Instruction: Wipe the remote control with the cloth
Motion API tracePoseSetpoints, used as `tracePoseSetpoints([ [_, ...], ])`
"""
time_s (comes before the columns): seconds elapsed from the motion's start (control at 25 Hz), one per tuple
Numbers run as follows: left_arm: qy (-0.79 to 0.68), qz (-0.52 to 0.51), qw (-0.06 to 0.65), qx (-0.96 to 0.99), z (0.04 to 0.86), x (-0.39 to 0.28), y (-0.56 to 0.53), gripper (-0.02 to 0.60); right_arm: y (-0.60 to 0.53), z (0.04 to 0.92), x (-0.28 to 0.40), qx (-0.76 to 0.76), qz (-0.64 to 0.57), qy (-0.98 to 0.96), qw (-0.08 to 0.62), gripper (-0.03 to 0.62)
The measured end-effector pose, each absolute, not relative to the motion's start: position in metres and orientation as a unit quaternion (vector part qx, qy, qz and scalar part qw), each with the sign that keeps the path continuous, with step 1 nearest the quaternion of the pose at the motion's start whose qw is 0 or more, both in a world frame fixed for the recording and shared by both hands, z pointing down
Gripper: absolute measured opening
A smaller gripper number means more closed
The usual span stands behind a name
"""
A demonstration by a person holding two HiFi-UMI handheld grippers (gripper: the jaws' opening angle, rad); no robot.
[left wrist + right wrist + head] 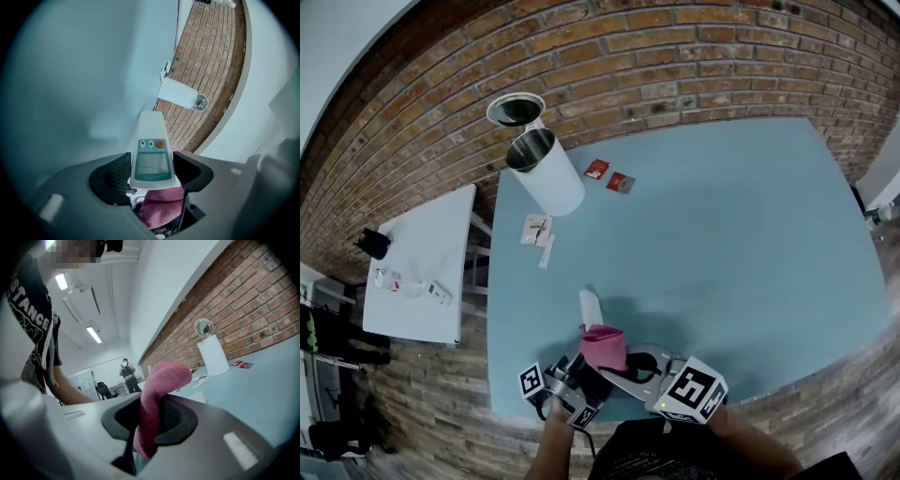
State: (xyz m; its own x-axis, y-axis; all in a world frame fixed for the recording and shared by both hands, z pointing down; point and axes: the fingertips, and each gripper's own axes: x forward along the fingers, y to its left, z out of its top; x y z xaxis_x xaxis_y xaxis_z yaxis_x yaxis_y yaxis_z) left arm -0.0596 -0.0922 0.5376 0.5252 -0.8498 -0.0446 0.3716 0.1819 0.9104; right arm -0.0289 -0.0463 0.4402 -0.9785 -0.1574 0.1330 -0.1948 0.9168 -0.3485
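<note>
Left tongs (151, 174) clamp the remote (151, 140) by its near end, screen up; right tongs (151, 420) are closed on the pink cloth (161, 380), bunched against that end. Wiping looks barely started; next, likely a stroke forward over screen and buttons. Both angle inward, low over the counter (722, 234) at its near edge.

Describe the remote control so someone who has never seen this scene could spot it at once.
Find the big light-blue table and look at its near edge. There the left gripper is shut on the remote control, a slim white bar pointing toward the brick wall. Unlike the pink cloth beside it, it is hard, with a small screen and an orange button.
</note>
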Motion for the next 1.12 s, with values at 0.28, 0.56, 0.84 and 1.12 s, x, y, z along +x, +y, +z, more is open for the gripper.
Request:
tracePoseSetpoints([
  [0.28, -0.245, -0.426, 0.729, 0.476, 0.538, -0.060, -0.093, 0.288, -0.033, 0.446, -0.047, 0.057, 0.147, -0.985, 0.069, 0.077],
  [0.56, -0.246, -0.424, 0.728, 0.479, 0.538, -0.059, -0.092, 0.288, -0.029, 0.477, -0.045, 0.054, 0.163, -0.977, 0.128, 0.077],
  [0.84, -0.260, -0.414, 0.724, 0.488, 0.540, -0.058, -0.093, 0.288, -0.033, 0.496, -0.042, 0.051, 0.189, -0.964, 0.178, 0.077],
  [1.12, -0.352, -0.296, 0.690, 0.559, 0.548, -0.052, -0.090, 0.288, -0.053, 0.468, -0.005, 0.088, 0.268, -0.957, 0.063, 0.077],
])
